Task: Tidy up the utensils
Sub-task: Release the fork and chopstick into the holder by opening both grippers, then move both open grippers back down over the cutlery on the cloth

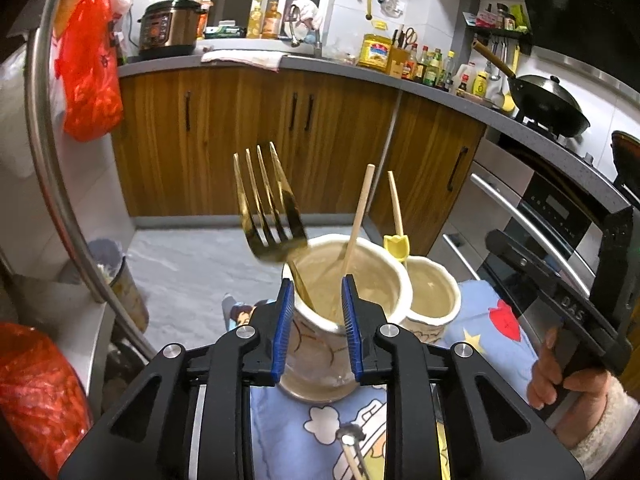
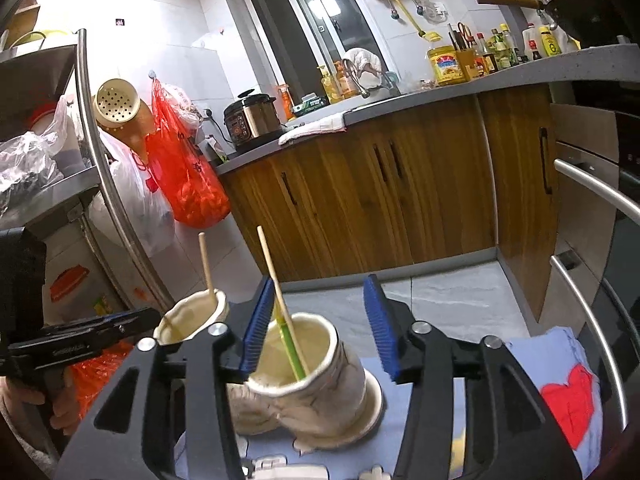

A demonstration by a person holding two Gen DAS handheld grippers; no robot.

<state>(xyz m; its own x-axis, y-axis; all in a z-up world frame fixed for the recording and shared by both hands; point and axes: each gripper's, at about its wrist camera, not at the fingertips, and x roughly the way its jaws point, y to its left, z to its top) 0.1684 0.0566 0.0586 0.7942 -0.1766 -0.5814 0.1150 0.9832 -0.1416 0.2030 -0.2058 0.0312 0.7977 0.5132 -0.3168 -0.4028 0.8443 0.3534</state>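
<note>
In the left wrist view a cream ceramic holder [image 1: 320, 344] stands on a blue cartoon cloth [image 1: 480, 320] between the blue pads of my open left gripper [image 1: 316, 332]. A gold fork [image 1: 268, 208], tines up and blurred, and a wooden chopstick [image 1: 360, 216] stand in it. A smaller cream holder [image 1: 432, 300] behind it holds a stick with a yellow tulip top [image 1: 396, 244]. In the right wrist view my open right gripper [image 2: 320, 328] straddles that smaller holder [image 2: 316, 376], which holds a wooden stick [image 2: 280, 300] with a green stem. The other holder [image 2: 192, 316] is to its left.
Another utensil tip [image 1: 352, 440] lies on the cloth near the camera. Wooden cabinets [image 1: 260, 140] and a counter with bottles, a rice cooker [image 1: 170, 26] and a wok [image 1: 548, 104] lie behind. A steel rack [image 2: 92, 152] with red bags stands left; oven drawers [image 2: 592, 240] right.
</note>
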